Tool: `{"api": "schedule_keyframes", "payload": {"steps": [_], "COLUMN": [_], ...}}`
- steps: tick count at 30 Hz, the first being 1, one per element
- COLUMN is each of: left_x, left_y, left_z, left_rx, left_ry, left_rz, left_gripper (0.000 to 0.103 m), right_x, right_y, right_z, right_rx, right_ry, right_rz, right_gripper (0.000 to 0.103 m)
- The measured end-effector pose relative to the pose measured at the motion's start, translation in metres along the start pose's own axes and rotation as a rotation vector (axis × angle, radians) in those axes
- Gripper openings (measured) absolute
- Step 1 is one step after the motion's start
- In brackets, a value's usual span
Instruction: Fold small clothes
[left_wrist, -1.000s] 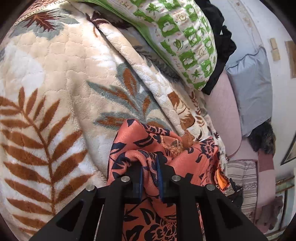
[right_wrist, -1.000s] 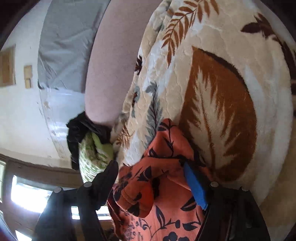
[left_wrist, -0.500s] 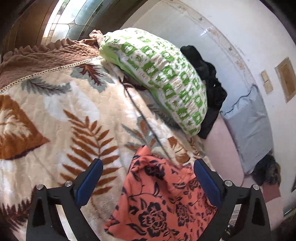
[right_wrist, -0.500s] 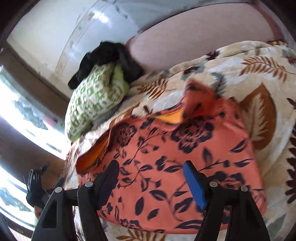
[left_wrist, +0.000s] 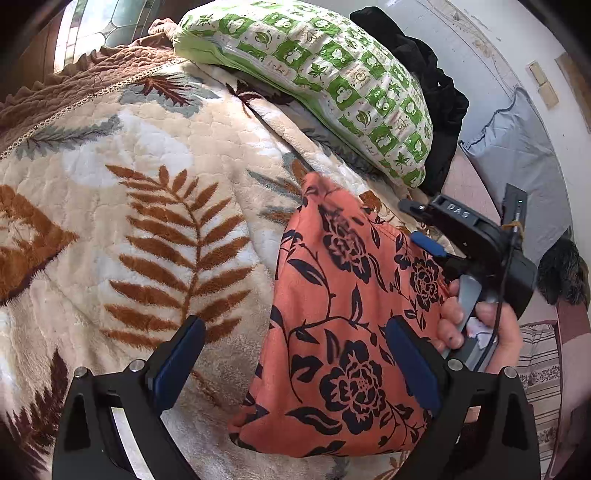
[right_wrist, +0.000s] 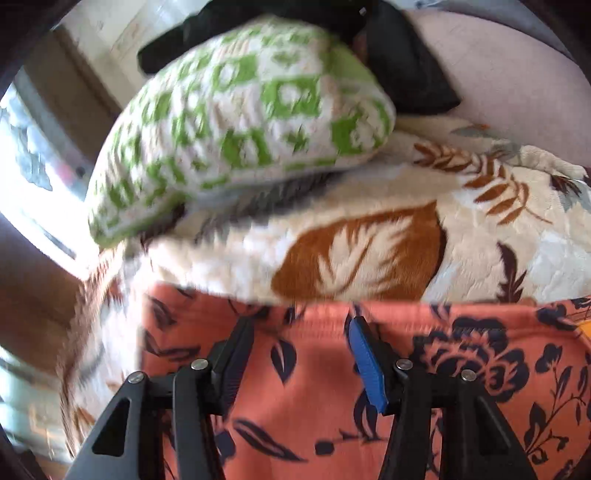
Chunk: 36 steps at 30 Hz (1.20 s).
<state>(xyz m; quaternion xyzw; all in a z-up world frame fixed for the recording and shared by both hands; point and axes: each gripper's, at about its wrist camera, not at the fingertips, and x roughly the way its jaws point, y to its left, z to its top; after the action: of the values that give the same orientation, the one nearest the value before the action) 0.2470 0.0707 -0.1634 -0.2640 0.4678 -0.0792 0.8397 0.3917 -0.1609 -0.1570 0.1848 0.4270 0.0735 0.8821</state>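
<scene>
An orange garment with dark flowers (left_wrist: 351, 314) lies folded on the leaf-print blanket (left_wrist: 147, 221). My left gripper (left_wrist: 295, 354) hovers above its near end, open wide, with nothing pressed between the blue pads (left_wrist: 413, 365). My right gripper (left_wrist: 417, 225), held by a hand (left_wrist: 476, 325), comes in over the garment's right side. In the blurred right wrist view that gripper (right_wrist: 299, 332) sits just above the garment (right_wrist: 314, 387) near its far edge. Its jaws are closing, with cloth below and between them but not pinched.
A green-and-white patterned pillow (left_wrist: 332, 74) lies at the head of the blanket, with black clothing (left_wrist: 424, 92) behind it. A grey cushion (left_wrist: 517, 147) leans on the wall at right. A bright window (left_wrist: 92, 22) is at far left.
My left gripper let go of the bunched fabric, opened wide and drew back. The garment now lies flatter. My right gripper rolled and swung fast across the garment, its jaws narrowing.
</scene>
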Motion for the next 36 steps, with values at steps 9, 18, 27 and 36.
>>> {"api": "schedule_keyframes", "payload": {"steps": [9,18,27,36], "left_x": [-0.007,0.056,0.045,0.052], "left_y": [-0.041,-0.060,-0.069,-0.064], "left_z": [-0.018,-0.044,-0.043,-0.067], "left_rx": [0.183,0.387,0.343,0.452], "left_ry": [-0.048,0.127,0.049,0.120], "left_rz": [0.082,0.308,0.339,0.376], "left_gripper": [0.098,0.098,0.100,0.100], "right_x": [-0.105,-0.101,-0.179,-0.187], "right_y": [-0.101,-0.255,-0.244,-0.222], "right_z": [-0.036,-0.016,-0.058,-0.182], "right_rx": [0.055,0.283,0.282,0.189], "right_ry": [0.014,-0.080,-0.175,0.008], "right_rz": [-0.080,-0.378,-0.185,-0.229], "right_gripper": [0.055,0.053,0.053,0.051]}}
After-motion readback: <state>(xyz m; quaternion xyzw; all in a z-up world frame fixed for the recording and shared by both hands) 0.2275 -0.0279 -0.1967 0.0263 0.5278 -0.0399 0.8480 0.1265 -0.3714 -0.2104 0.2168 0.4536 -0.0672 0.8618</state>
